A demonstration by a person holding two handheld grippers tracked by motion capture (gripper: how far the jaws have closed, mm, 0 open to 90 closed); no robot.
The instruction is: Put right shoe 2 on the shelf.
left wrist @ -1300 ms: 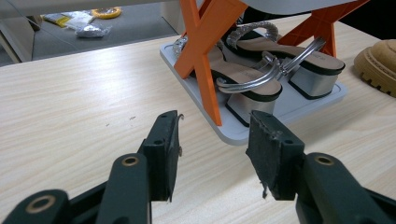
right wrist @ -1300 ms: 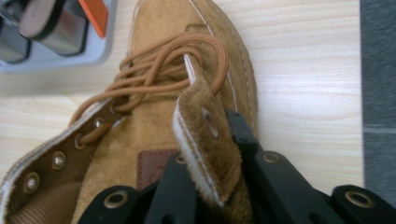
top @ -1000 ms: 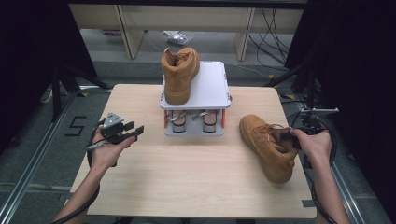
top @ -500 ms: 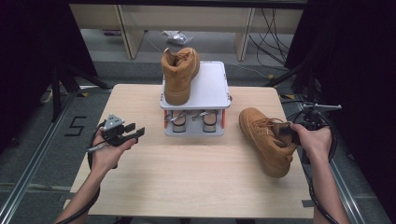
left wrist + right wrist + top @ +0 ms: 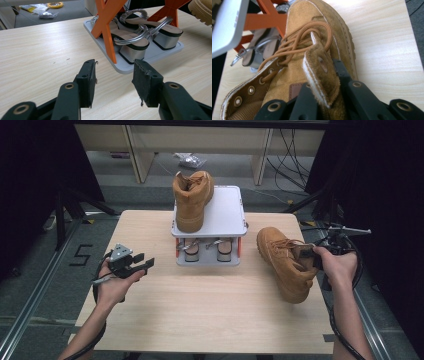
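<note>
A tan boot hangs tilted just above the table's right side, toe toward the rack. My right gripper is shut on the boot's tongue, seen close up in the right gripper view. A second tan boot stands on the left half of the white top shelf of a small rack. A pair of silver heeled sandals sits on the rack's lower tray. At the table's left, my left gripper is open and holds nothing, jaws pointing toward the rack.
The rack has orange X-shaped legs. The wooden table has bare surface in front of the rack. Beyond the table lie a grey floor, cables and a crumpled bag. Dark curtains stand on both sides.
The right gripper has lifted and tipped the boot by its tongue, carrying it slightly toward the rack. The left gripper has stayed about where it was.
</note>
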